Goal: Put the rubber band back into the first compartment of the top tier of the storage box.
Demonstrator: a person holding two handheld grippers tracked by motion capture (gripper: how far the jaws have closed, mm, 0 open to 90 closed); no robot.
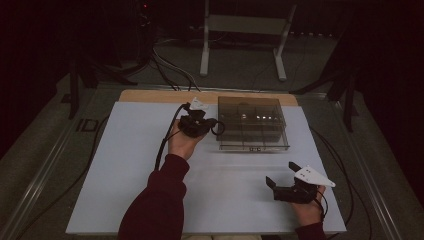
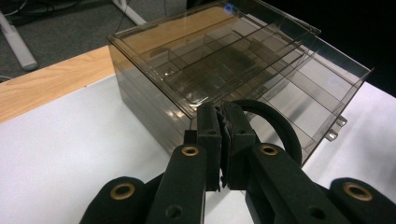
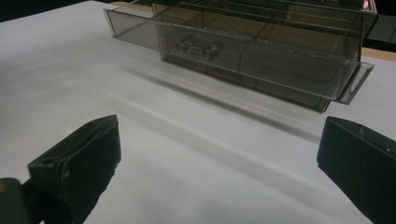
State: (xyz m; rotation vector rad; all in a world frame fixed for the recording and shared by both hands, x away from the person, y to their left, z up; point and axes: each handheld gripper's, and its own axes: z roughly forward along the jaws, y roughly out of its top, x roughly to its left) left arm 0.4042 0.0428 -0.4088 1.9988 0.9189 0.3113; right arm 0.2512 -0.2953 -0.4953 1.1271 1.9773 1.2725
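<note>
High view: a smoky clear compartment box (image 1: 251, 124) sits at the far middle of the white table (image 1: 125, 175), its long axis running left to right. The left gripper (image 1: 212, 125) is just beside the box's left end; the right gripper (image 1: 280, 175) lies well nearer than the box, jaws spread.

Left gripper view: jaws pressed together, empty, close to the box's corner (image 2: 187, 109); dividers show through the lid.

Right gripper view: jaws wide apart. The box's front (image 3: 261, 60) shows a small metal part (image 3: 198, 46) inside one compartment.
</note>
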